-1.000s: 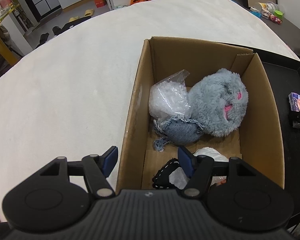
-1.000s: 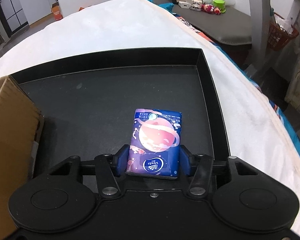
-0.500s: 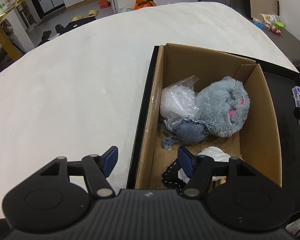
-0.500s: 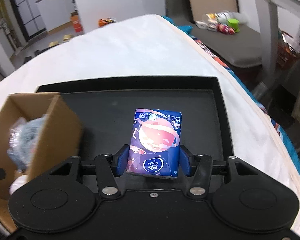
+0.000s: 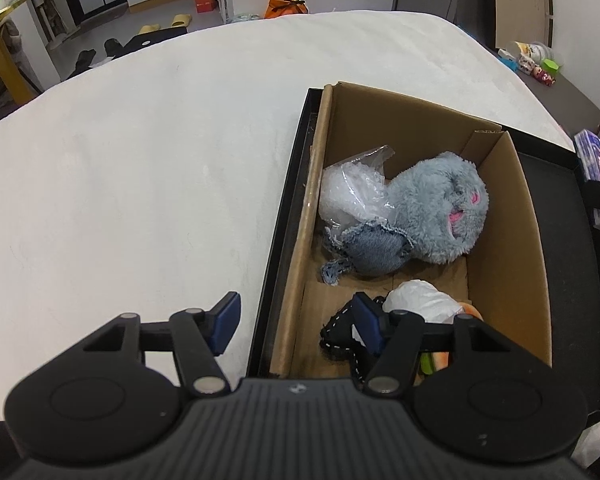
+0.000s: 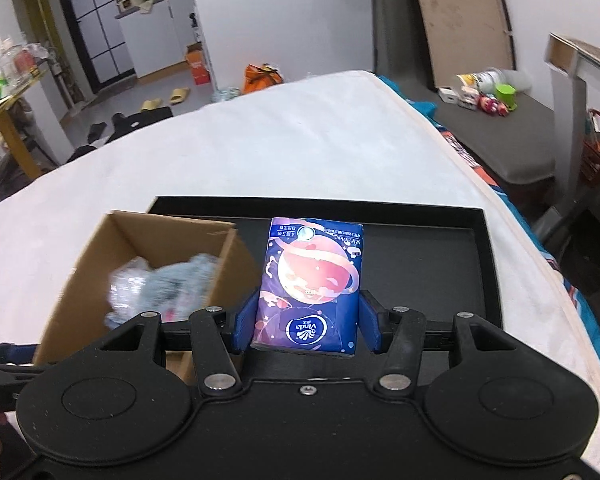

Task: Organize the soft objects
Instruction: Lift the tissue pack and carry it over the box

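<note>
Tissue pack lifted in my right gripper

Its blue pads clamp a purple planet-print tissue pack marked "Vinda"; my left gripper hangs open, empty.

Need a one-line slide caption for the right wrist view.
Right gripper holds a tissue pack above the black tray, beside the cardboard box of soft items.

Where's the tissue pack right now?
The tissue pack is clamped in the right gripper, held above the black tray, just right of the cardboard box.
</note>
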`<state>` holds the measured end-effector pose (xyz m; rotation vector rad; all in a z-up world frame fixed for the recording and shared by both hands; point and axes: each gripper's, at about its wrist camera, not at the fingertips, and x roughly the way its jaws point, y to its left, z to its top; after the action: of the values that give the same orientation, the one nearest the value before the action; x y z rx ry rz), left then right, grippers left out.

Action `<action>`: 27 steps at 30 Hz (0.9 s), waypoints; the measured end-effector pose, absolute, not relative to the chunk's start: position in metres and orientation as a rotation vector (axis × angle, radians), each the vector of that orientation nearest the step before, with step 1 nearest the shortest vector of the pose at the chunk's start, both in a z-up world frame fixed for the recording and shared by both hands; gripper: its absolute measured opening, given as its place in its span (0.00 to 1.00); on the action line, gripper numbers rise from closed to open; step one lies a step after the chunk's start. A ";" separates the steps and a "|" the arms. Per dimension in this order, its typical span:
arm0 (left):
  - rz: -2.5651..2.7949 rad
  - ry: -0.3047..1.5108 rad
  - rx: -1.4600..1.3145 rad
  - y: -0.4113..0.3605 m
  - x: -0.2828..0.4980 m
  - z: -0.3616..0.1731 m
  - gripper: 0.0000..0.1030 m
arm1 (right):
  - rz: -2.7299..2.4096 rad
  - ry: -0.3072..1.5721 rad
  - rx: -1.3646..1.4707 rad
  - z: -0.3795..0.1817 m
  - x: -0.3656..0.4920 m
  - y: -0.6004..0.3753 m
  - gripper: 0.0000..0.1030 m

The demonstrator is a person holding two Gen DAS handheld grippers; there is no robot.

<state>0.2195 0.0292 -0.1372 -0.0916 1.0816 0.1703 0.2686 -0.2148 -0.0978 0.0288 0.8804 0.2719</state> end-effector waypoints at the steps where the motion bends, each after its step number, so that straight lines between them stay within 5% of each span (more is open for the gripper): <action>1: 0.169 1.078 -0.095 0.030 0.219 -0.137 0.59 | 0.279 0.877 0.029 -0.096 0.268 -0.211 0.50; 14: 0.123 1.081 -0.164 0.039 0.213 -0.140 0.47 | 0.331 0.857 0.004 -0.079 0.254 -0.171 0.50; 19: 0.112 1.088 -0.190 0.044 0.211 -0.145 0.27 | 0.346 0.860 0.006 -0.077 0.251 -0.157 0.50; 27: 0.114 1.085 -0.218 0.054 0.209 -0.148 0.16 | 0.393 0.876 0.014 -0.079 0.247 -0.129 0.50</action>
<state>0.2086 0.0541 -0.1475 -0.2183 1.0851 0.1140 0.2467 -0.1288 -0.0790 0.0142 0.8763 0.3927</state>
